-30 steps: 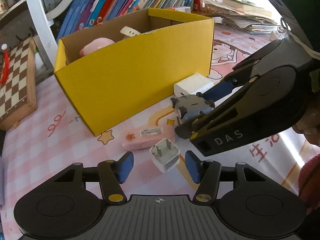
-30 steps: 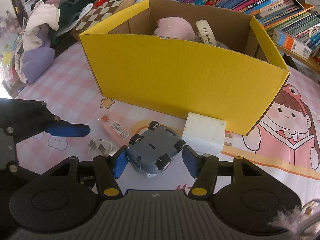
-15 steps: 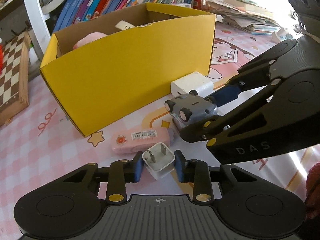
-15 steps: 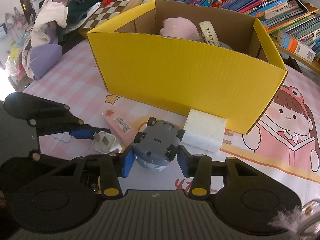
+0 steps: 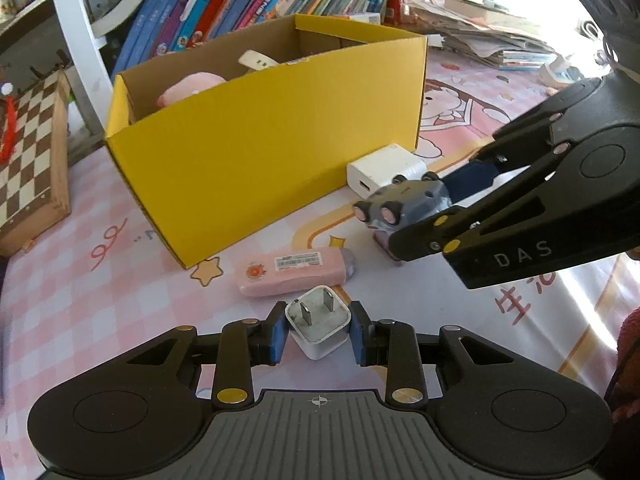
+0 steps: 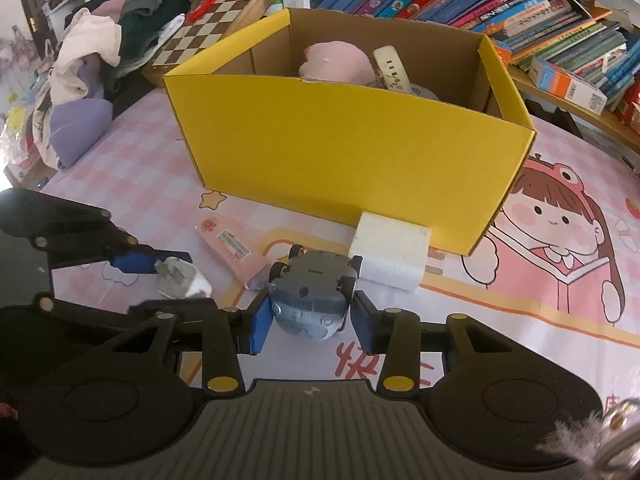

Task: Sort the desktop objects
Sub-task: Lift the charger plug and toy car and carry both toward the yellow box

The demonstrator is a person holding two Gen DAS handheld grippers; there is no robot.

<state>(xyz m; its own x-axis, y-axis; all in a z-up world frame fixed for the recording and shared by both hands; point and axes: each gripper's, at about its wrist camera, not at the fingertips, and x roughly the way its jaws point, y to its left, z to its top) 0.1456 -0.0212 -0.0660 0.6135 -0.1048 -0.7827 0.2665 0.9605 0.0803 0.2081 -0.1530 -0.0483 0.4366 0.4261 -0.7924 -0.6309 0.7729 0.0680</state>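
Pinched between left gripper (image 5: 318, 336) jaws, just above the surface: small white plastic two-prong charger cube (image 5: 318, 326); light, rigid, slick, best held on flat sides. In right gripper (image 6: 312, 320) jaws: grey toy car (image 6: 314, 292), gripped across its flanks, probably rollable.

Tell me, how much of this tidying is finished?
Partly done: a pink plush and a white strap already lie in the yellow box. In hand: the left gripper pinches a small white plug, the right gripper a grey toy car. Left: the pink tube and big white charger.
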